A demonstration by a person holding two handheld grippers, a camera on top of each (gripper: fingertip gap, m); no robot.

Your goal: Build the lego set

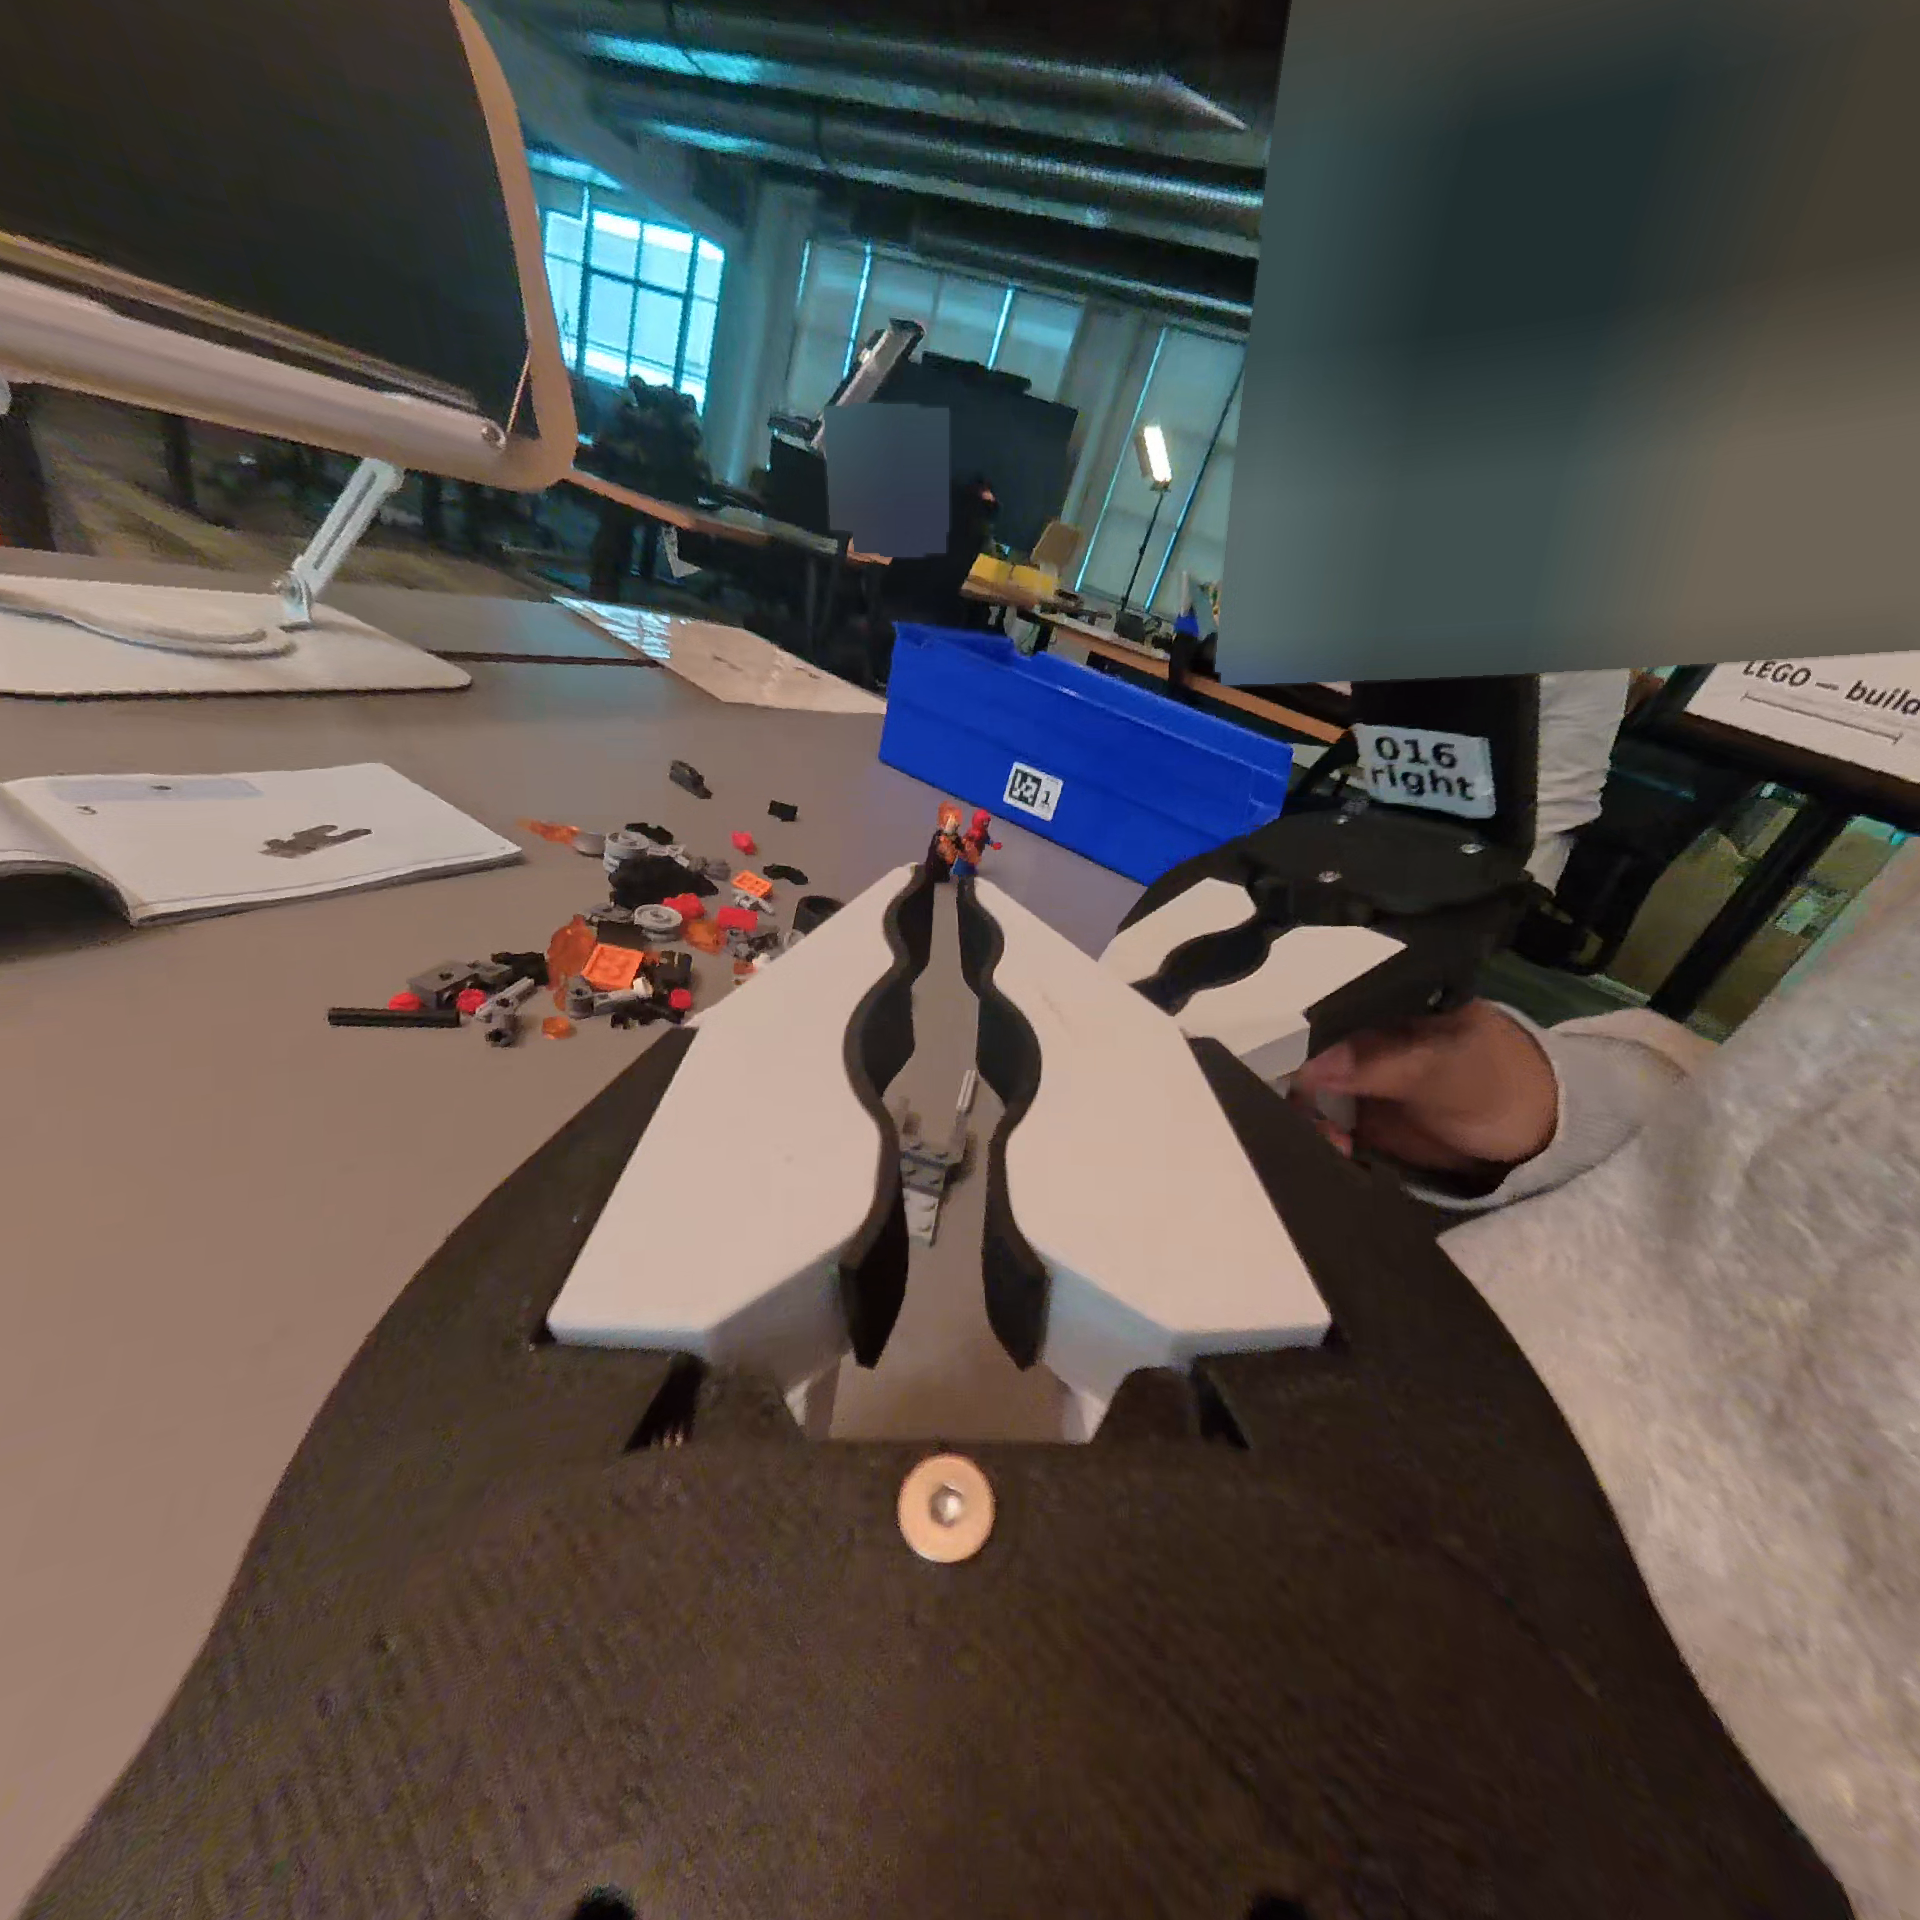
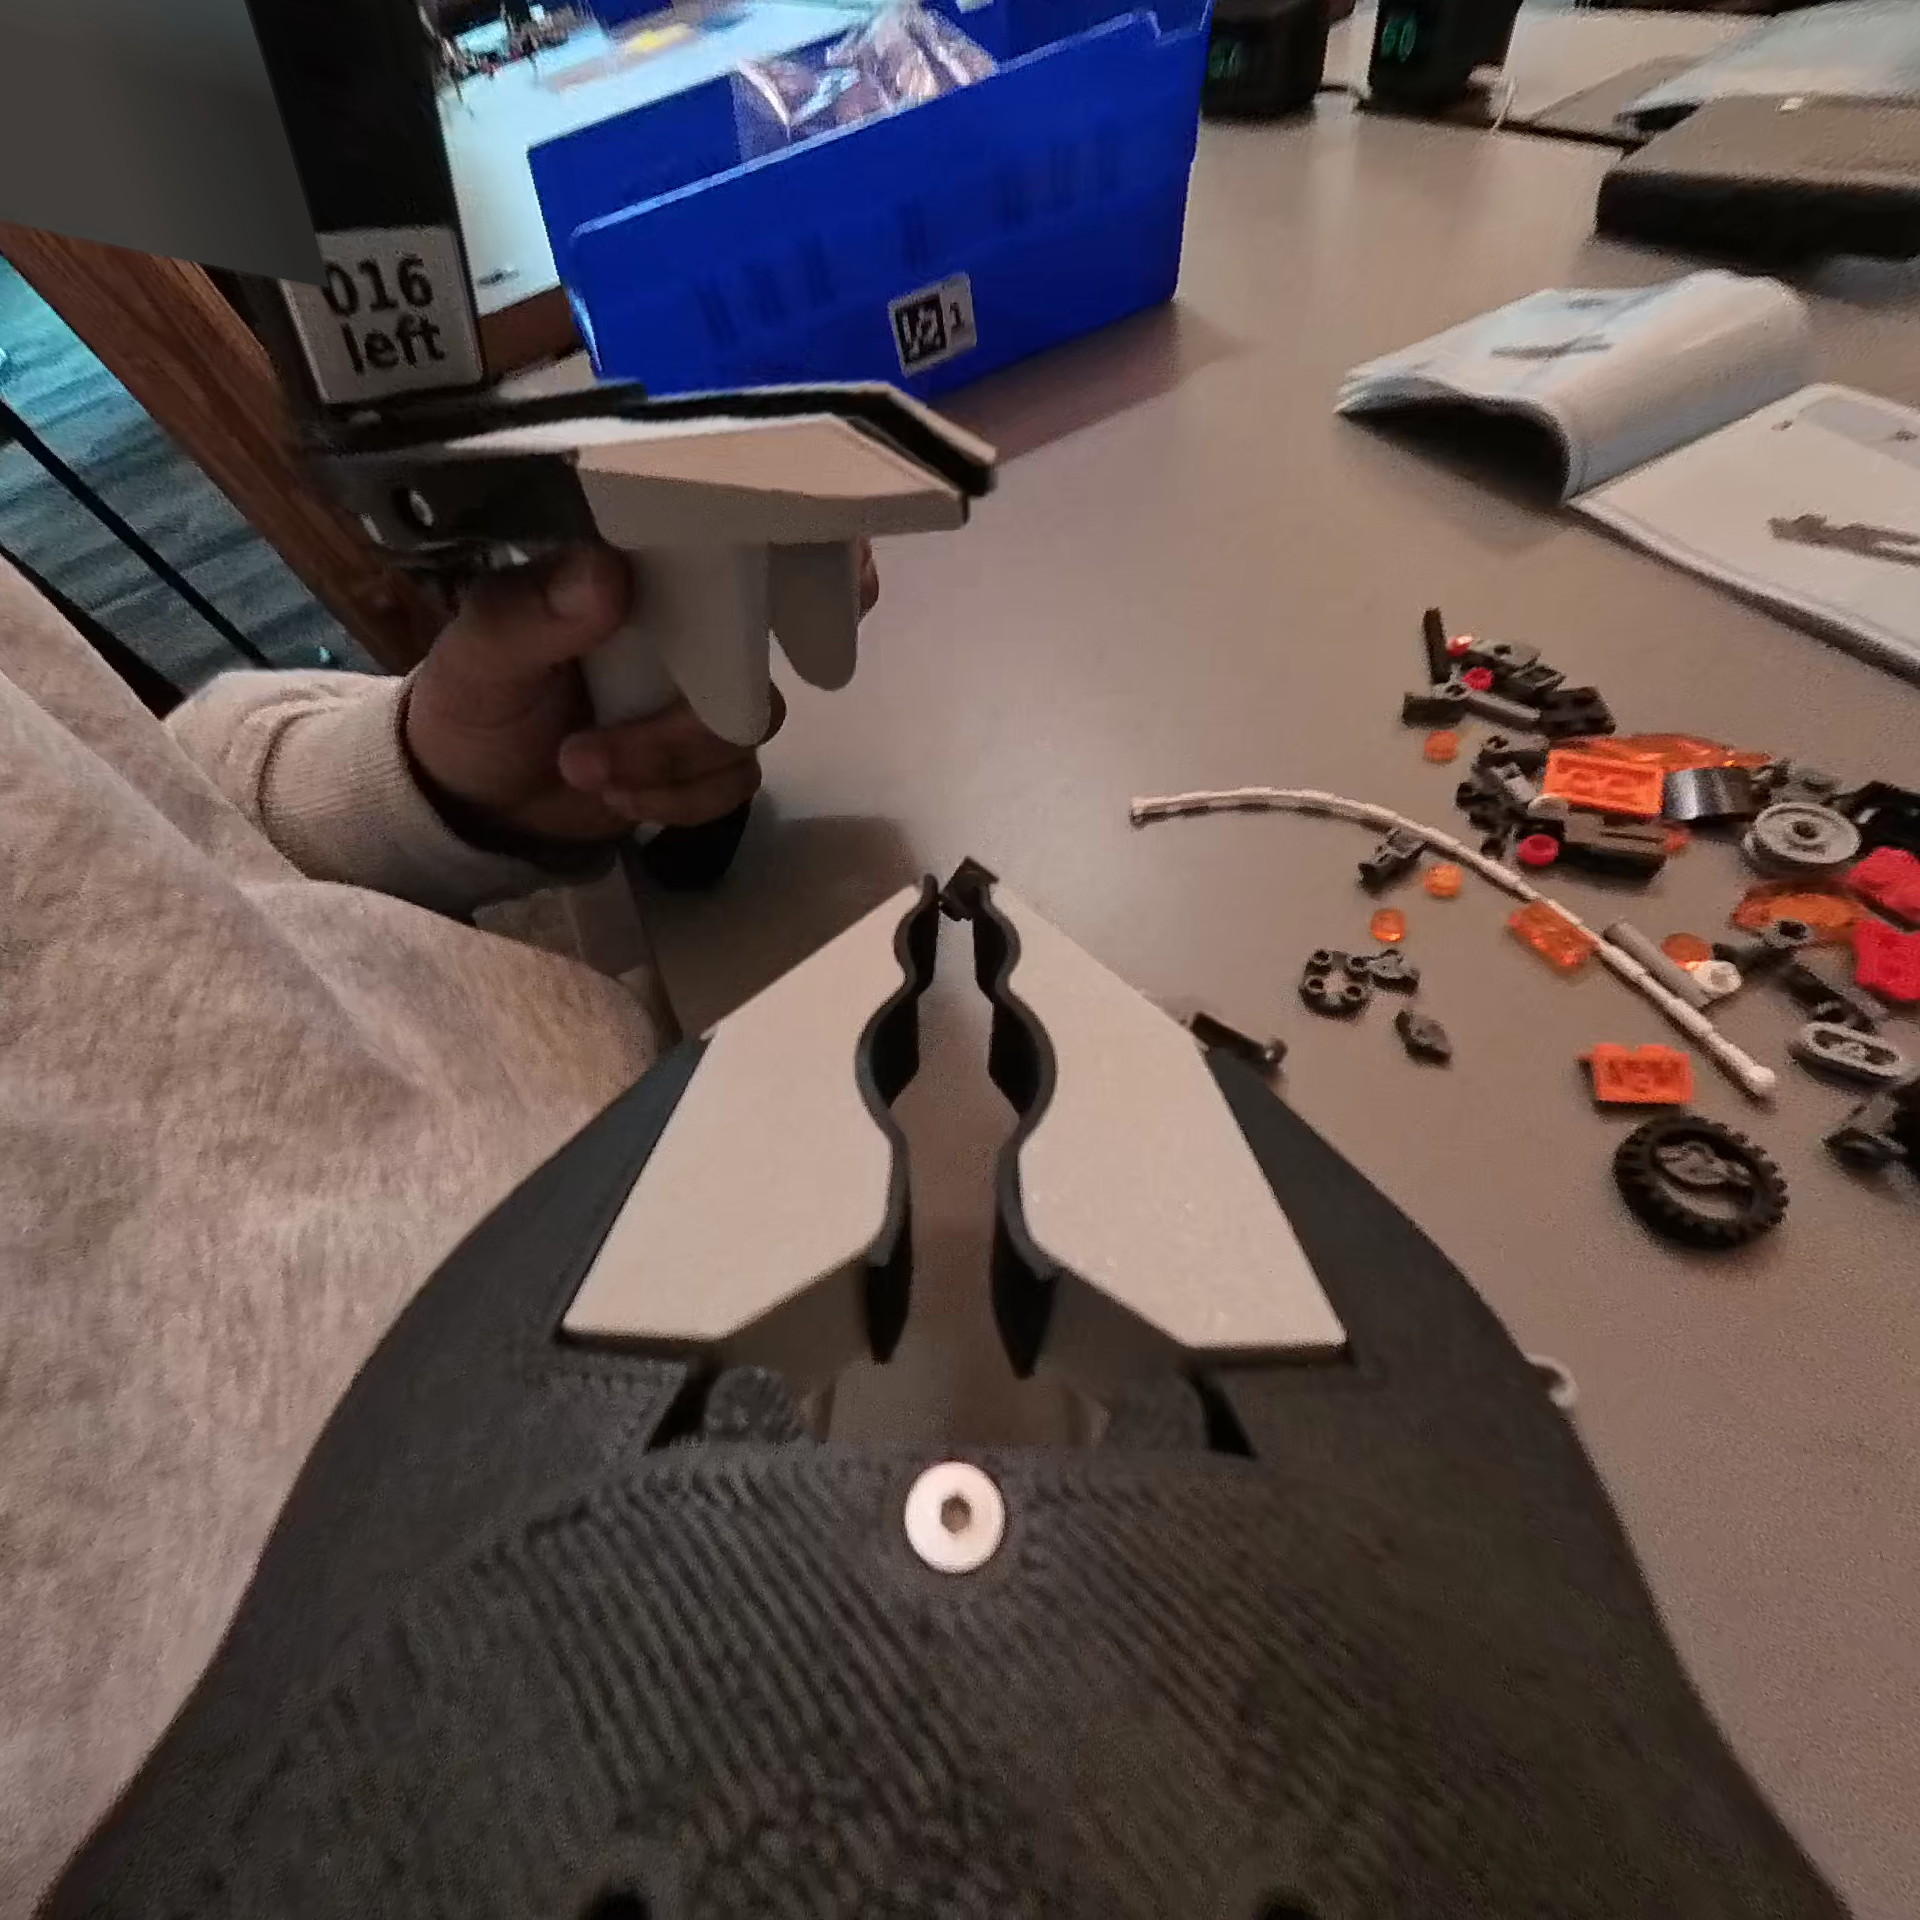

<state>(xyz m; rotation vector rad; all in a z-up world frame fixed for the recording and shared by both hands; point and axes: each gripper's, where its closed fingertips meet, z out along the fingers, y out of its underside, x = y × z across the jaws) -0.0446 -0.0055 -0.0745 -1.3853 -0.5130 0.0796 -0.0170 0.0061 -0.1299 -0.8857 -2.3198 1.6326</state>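
My left gripper (image 1: 942,881) is held above the table, its jaws almost together. A small grey Lego assembly (image 1: 927,1169) sits in the gap between its pads. It also shows from the side in the right wrist view (image 2: 971,468). My right gripper (image 2: 954,894) is shut on a small black piece (image 2: 968,883) at its fingertips. It shows in the left wrist view (image 1: 1143,940), just right of the left gripper. Loose black, grey, red and orange pieces (image 1: 644,935) lie in a pile (image 2: 1662,831) on the grey table. Two minifigures (image 1: 961,842) stand beyond the left fingertips.
A blue bin (image 1: 1081,748) (image 2: 883,229) stands at the back. An open instruction booklet (image 1: 249,831) (image 2: 1766,520) lies beside the pile. A white flexible hose (image 2: 1455,842) and a black tyre (image 2: 1699,1179) lie near the right gripper. A monitor stand (image 1: 208,634) is far left. My right fingertips sit around 6 cm from my left ones.
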